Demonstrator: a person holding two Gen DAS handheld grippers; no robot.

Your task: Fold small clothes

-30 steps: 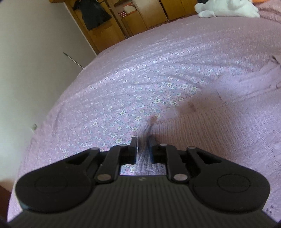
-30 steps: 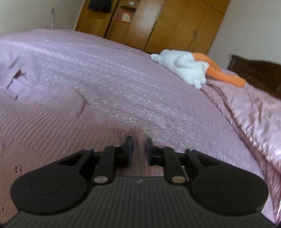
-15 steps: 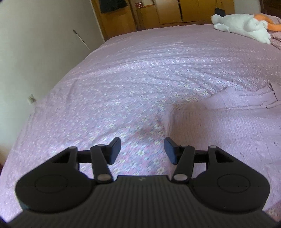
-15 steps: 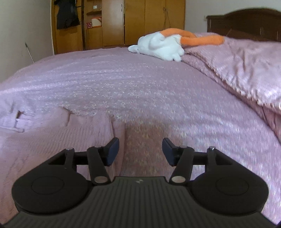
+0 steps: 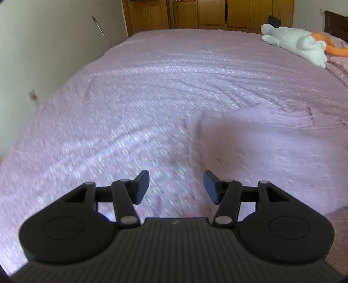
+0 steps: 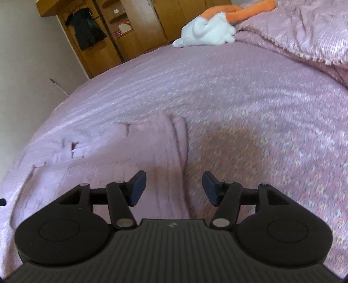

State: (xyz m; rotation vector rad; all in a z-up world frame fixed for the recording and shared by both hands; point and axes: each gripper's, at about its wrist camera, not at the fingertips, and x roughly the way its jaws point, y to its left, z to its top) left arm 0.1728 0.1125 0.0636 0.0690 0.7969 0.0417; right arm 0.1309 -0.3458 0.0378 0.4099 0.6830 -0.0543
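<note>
A pale pink knitted garment lies flat on the pink flowered bedspread, right of centre in the left wrist view. My left gripper hovers open above the bedspread just off the garment's left edge, with nothing between its fingers. In the right wrist view the same garment fills the lower left, its right edge folded into a narrow ridge. My right gripper stands open above that edge and holds nothing.
A white and orange plush toy lies at the far side of the bed, also seen as the plush toy. A bunched pink quilt sits at the right. Wooden wardrobes stand beyond, and a wall runs along the left.
Both grippers were nearly shut on the garment's edges; they have opened, let go and drawn back and upward. Both views have rolled.
</note>
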